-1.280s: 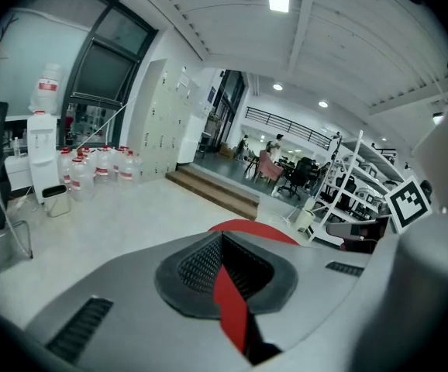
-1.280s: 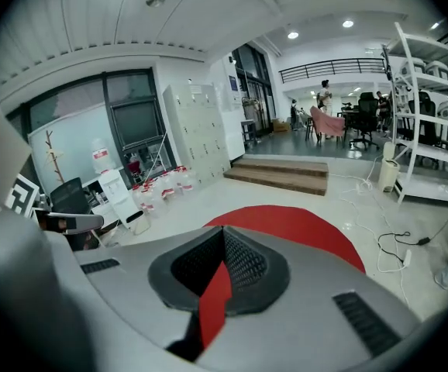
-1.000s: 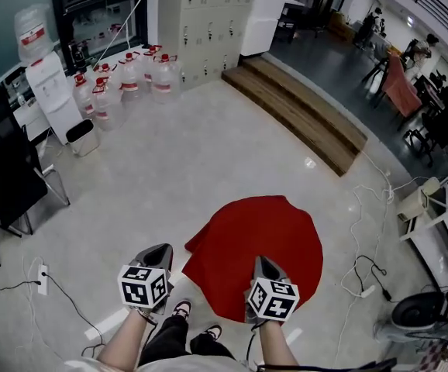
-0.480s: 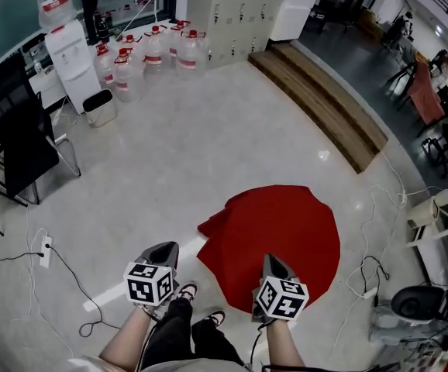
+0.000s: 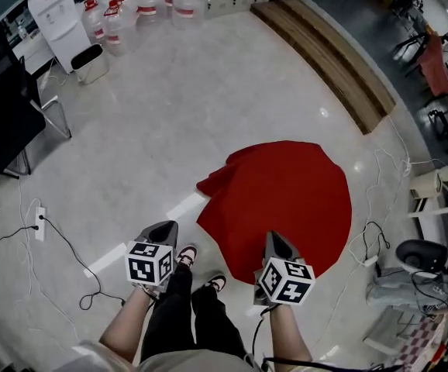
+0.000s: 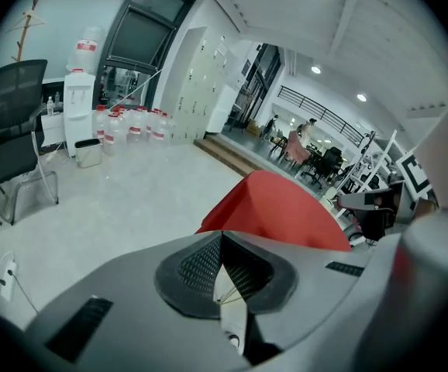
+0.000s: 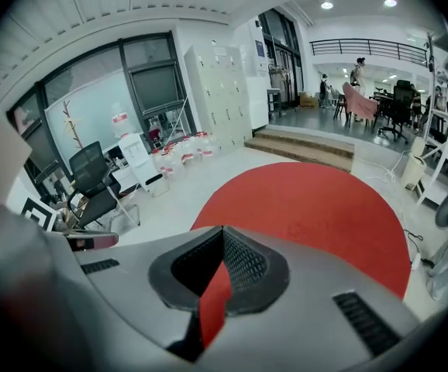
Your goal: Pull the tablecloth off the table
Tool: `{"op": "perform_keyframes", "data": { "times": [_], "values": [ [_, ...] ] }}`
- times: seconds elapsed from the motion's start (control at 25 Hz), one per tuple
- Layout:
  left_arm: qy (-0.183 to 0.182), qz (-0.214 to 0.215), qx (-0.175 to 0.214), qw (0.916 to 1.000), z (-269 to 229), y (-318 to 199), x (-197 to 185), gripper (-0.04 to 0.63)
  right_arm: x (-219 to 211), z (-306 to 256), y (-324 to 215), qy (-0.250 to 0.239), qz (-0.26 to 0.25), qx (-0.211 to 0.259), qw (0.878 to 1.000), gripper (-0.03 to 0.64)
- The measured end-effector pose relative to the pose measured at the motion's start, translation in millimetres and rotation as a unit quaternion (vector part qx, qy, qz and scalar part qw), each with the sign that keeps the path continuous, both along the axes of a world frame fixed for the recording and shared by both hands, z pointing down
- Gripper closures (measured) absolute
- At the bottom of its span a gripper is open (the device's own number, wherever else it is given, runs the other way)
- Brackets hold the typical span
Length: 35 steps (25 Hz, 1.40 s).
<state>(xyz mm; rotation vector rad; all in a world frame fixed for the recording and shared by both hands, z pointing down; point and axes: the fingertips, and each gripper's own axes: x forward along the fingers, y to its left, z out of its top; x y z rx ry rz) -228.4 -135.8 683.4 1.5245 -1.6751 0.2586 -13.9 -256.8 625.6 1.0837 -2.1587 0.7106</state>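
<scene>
Just now the right tongs point(image 5: 273, 239) are clenched on the near edge of the red tablecloth point(image 5: 286, 196), which spreads out round and draped just beyond them. Left of the cloth, the left tongs point(image 5: 164, 229) are pinched together on nothing, clear of the fabric

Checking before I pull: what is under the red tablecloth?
Only the red tablecloth shows, draped in a round shape; whatever carries it is fully covered. Pale floor surrounds it.
</scene>
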Motion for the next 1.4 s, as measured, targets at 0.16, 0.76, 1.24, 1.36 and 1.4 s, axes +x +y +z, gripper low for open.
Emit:
{"op": "perform_keyframes", "data": {
  "times": [0.16, 0.76, 1.24, 1.36, 1.4],
  "values": [
    [0.011, 0.017, 0.000, 0.9998, 13, -2, 8, 0.577, 3, 8, 4, 0.004, 0.003, -0.008, 1.000, 0.592],
    [0.037, 0.107, -0.036, 0.9929, 94, -3, 37, 0.491, 14, 36, -2, 0.016, 0.015, -0.027, 0.999, 0.591],
    [-0.004, 0.182, -0.033, 0.9828, 147, -27, 54, 0.364, 30, 56, -2, 0.018, 0.035, -0.050, 0.998, 0.591],
    [-0.019, 0.212, -0.013, 0.9770, 153, -34, 62, 0.351, 31, 59, 0, 0.018, 0.039, -0.052, 0.998, 0.592],
    [-0.030, 0.228, -0.004, 0.9732, 153, -35, 65, 0.350, 31, 59, 1, 0.017, 0.040, -0.052, 0.998, 0.591]
  ]
}}
